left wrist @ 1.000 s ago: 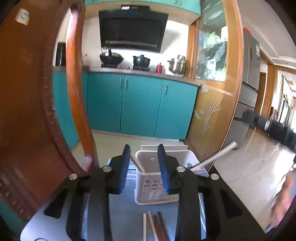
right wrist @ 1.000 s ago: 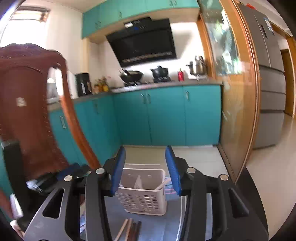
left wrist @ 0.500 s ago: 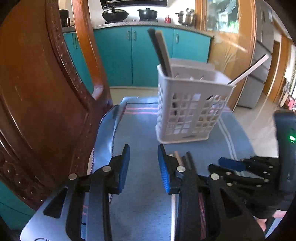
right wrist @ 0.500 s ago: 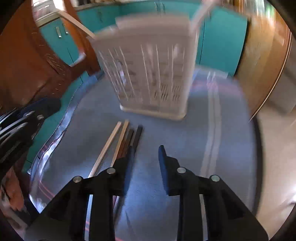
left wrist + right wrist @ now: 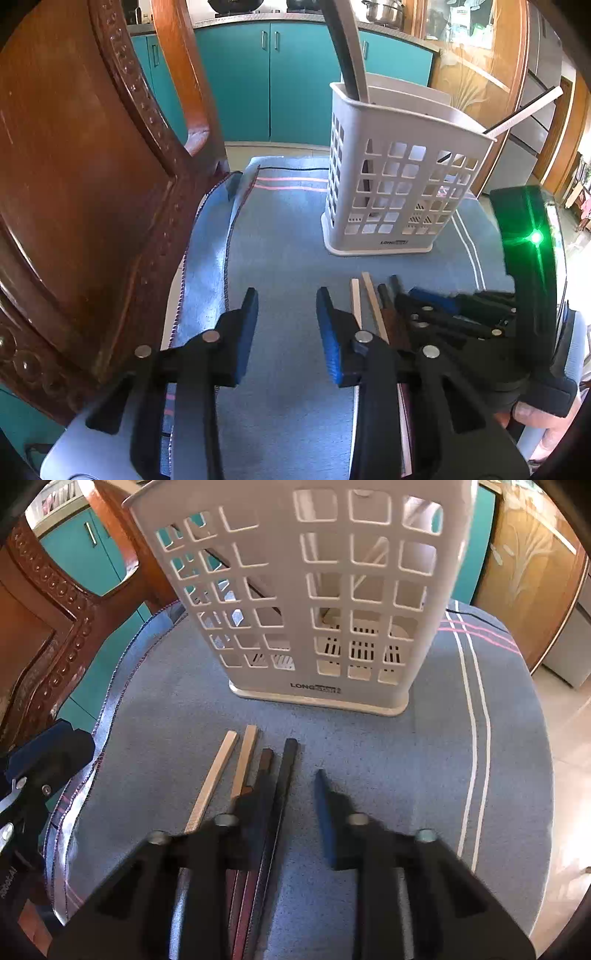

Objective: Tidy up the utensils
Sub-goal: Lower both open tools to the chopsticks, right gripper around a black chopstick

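Standing upright on a blue striped cloth [image 5: 406,775] that covers the tabletop, a white lattice utensil basket [image 5: 314,602] holds a few sticks: a dark and a pale one [image 5: 351,48] lean out of its left corner, and a white one [image 5: 524,114] slants out to the right. Four chopsticks lie side by side on the cloth just in front of the basket, two pale [image 5: 218,775] and two dark [image 5: 284,775], their ends pointing toward it.

The right gripper [image 5: 284,794] sits low over these chopsticks, jaws apart with nothing clamped; the left finger covers the pale and brown sticks, while the black stick lies in the gap between the fingers. The left gripper [image 5: 284,325] hovers over bare cloth just left of the chopsticks, jaws likewise apart and empty. A carved wooden chair [image 5: 92,166] stands along the left edge of the cloth. Teal cabinets [image 5: 266,81] stand behind.
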Demonstrator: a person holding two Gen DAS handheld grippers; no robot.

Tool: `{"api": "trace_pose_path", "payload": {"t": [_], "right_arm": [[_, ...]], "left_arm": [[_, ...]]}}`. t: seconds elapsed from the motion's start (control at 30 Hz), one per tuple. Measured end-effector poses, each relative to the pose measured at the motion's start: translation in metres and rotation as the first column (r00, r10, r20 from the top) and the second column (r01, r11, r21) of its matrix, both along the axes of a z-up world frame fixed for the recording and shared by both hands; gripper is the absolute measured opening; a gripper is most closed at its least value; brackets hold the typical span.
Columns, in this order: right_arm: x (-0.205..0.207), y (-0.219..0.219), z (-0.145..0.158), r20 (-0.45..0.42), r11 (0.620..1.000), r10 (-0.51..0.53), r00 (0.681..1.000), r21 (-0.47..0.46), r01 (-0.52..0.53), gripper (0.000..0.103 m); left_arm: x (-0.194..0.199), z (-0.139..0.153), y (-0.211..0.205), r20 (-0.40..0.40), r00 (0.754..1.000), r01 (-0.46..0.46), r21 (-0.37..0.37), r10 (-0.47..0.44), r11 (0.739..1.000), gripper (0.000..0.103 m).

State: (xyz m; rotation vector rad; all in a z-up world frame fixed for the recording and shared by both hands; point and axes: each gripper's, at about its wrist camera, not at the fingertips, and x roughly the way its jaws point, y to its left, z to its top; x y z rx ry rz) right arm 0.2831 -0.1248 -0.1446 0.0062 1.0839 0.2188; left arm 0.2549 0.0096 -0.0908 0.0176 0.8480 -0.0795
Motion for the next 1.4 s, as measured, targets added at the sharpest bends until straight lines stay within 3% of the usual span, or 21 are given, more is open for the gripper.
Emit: {"api": "trace_pose_path", "payload": {"t": [0.17, 0.43, 0.7, 0.9, 1.03, 1.4], "right_arm": [[-0.004, 0.003, -0.002, 0.007, 1.000, 0.007, 1.000, -0.024, -0.007, 0.008], [-0.012, -0.042, 0.007, -0.009, 0.992, -0.127, 0.992, 0.004, 0.127, 0.008], [-0.019, -0.056, 0.013, 0.008, 0.988, -0.154, 0.988, 0.008, 0.154, 0.011], [-0.016, -0.063, 0.012, -0.005, 0.986, -0.168, 0.986, -0.009, 0.168, 0.018], [-0.019, -0.067, 0.014, 0.002, 0.985, -0.171, 0.985, -0.013, 0.171, 0.033], [-0.024, -0.063, 0.014, 0.003, 0.987, -0.159, 0.987, -0.037, 0.159, 0.035]], "left_arm": [[0.001, -0.001, -0.004, -0.004, 1.000, 0.011, 0.007, -0.011, 1.000, 0.035], [0.002, -0.006, -0.010, -0.009, 1.000, 0.023, 0.023, -0.023, 0.999, 0.039], [0.006, -0.016, -0.019, -0.052, 0.998, 0.046, 0.041, -0.044, 0.998, 0.047], [0.008, -0.030, -0.029, -0.097, 0.993, 0.081, 0.064, -0.074, 0.995, 0.050], [0.009, -0.035, -0.034, -0.108, 0.991, 0.093, 0.082, -0.084, 0.992, 0.052], [0.013, -0.050, -0.036, -0.167, 0.981, 0.111, 0.092, -0.094, 0.990, 0.052]]}}
